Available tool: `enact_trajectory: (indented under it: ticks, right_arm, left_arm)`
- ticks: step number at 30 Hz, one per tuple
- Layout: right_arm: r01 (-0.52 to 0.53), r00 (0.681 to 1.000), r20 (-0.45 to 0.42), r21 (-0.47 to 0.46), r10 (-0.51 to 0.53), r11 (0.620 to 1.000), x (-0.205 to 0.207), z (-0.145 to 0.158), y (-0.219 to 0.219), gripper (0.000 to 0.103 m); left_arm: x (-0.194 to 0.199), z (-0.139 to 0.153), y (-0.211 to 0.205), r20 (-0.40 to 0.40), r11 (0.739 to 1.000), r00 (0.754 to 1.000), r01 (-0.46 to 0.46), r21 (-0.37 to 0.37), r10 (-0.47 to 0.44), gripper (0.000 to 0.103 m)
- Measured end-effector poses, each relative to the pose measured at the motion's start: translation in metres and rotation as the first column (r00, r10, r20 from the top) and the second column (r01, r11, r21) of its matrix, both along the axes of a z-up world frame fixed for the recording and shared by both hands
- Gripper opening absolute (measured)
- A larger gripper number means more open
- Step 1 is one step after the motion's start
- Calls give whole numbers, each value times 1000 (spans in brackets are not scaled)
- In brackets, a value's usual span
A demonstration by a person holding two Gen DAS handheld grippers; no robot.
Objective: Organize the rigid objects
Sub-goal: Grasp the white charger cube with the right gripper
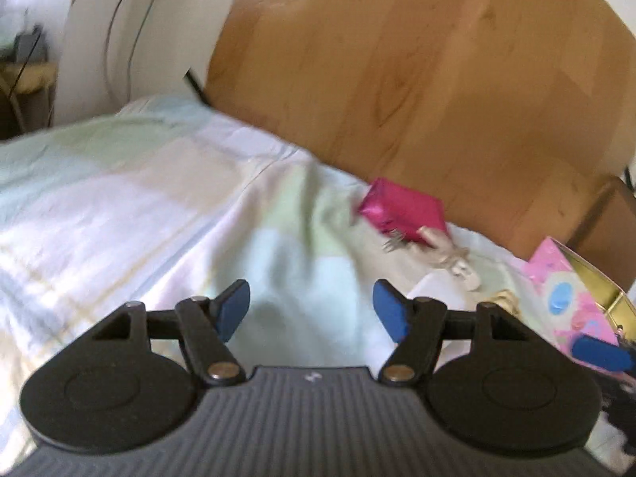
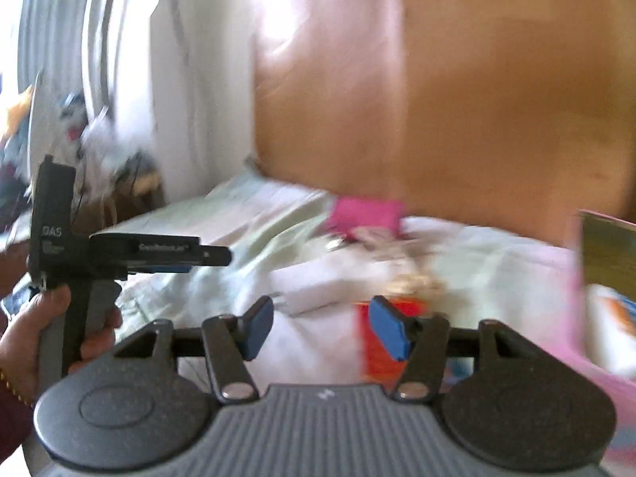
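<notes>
**Both grippers empty above the bed; objects grouped at the headboard**

While both views are blurred, the left gripper (image 1: 312,310) plainly stands with its blue pads wide apart and nothing between them, over a pale patchwork bedsheet (image 1: 139,198). At about two o'clock from it lies a magenta box (image 1: 401,208) against the wooden headboard (image 1: 417,79), with small pale trinkets (image 1: 449,256) just beside it, too blurred to identify. At three o'clock stands a pink patterned box (image 1: 564,278), open, with a gold interior.

The right gripper (image 2: 322,328) likewise holds nothing, its pads moderately apart. A red-orange object (image 2: 381,346) lies behind its right pad; contact cannot be judged. At twelve o'clock the magenta box (image 2: 365,214) rests by the headboard (image 2: 477,99). At nine o'clock a hand (image 2: 35,334) grips the other gripper's handle.
</notes>
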State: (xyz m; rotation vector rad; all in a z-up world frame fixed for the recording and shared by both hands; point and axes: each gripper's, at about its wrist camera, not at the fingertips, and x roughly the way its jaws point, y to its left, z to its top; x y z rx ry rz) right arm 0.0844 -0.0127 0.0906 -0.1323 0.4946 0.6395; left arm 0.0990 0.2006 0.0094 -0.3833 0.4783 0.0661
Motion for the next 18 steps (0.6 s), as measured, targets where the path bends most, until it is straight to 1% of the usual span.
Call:
enact_trajectory:
  ticks: [1, 2, 4, 6, 7, 8, 10, 12, 15, 18]
  right_arm:
    - [-10, 1000, -1, -30, 10, 999, 9, -3, 14, 61]
    - [-12, 1000, -4, -54, 12, 998, 18, -4, 25, 63]
    - [-26, 999, -23, -91, 24, 996, 36, -13, 42, 66]
    - [-34, 998, -57, -113, 27, 993, 50, -20, 54, 67]
    - [-31, 996, -81, -114, 22, 993, 58, -25, 58, 67]
    - [-37, 994, -105, -93, 27, 995, 64, -26, 60, 67]
    - [-36, 988, -155, -76, 24, 996, 71, -31, 62, 63]
    - [-32, 987, -162, -72, 20, 997, 63, -29, 60, 62]
    - [-42, 988, -153, -81, 29, 996, 33, -27, 58, 62]
    - [-61, 989, -141, -74, 50, 995, -3, -26, 29, 61]
  left_arm:
    - [2, 1, 1, 14, 1000, 1000, 14, -19, -13, 70]
    - [1, 1, 2, 38, 1000, 999, 24, -18, -23, 70]
    - [6, 1, 2, 35, 999, 999, 35, -19, -34, 70]
    - [6, 0, 7, 38, 998, 998, 48, -35, -46, 70]
    - [8, 0, 8, 38, 998, 998, 46, -43, -44, 70]
    - [10, -1, 7, 35, 997, 998, 48, -52, -46, 70]
    - [17, -3, 4, 31, 996, 998, 50, -69, -48, 70]
    - [17, -3, 7, 32, 995, 998, 54, -79, -52, 70]
    - [12, -5, 6, 34, 994, 997, 74, -79, -71, 70]
    - [11, -6, 5, 41, 993, 995, 98, -69, -96, 70]
